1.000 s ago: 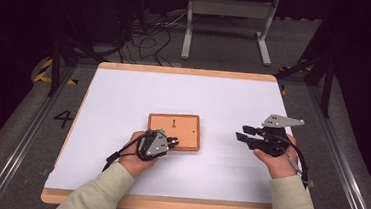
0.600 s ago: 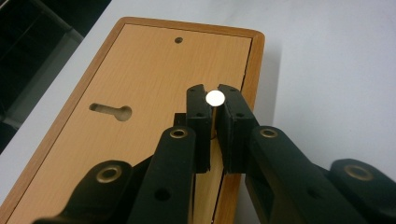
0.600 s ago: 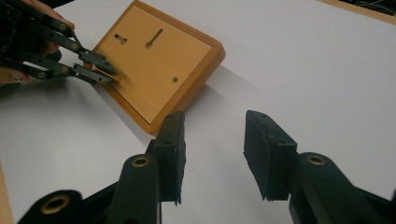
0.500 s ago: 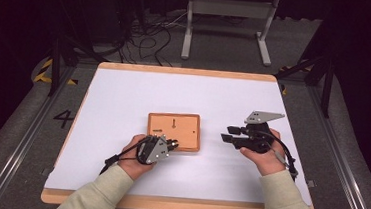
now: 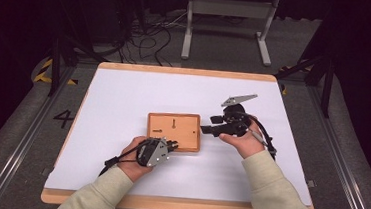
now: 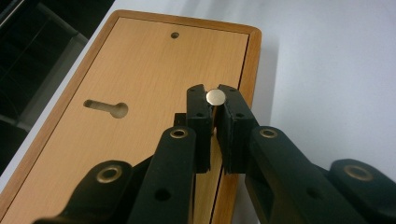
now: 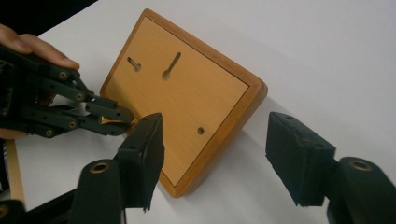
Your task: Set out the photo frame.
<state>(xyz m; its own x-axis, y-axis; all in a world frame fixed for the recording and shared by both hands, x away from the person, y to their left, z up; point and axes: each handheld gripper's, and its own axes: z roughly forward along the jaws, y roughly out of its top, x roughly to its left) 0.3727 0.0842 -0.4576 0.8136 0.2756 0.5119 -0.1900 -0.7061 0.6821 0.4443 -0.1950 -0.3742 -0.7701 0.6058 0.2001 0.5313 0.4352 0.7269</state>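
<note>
Left gripper (image 6: pixel 212 105) pins a small metal pin (image 6: pixel 215 96) over the wooden board (image 5: pixel 174 131)

Its jaws clamp the pin, seemingly to seat it; beyond, the right gripper (image 7: pixel 215 158) gapes around the board's corner, probably to steady it mid-table (image 5: pixel 124 94).

Your wooden board (image 5: pixel 174 130) is light orange-brown with a darker rim; the bench (image 5: pixel 124 94) under it is white, edged in pale wood. Both your tongs, left (image 6: pixel 214 116) and right (image 7: pixel 215 158), are black with brass-coloured rivets; the left ones pinch a silvery pin (image 6: pixel 215 96); your sleeves (image 5: pixel 276 197) are beige
</note>
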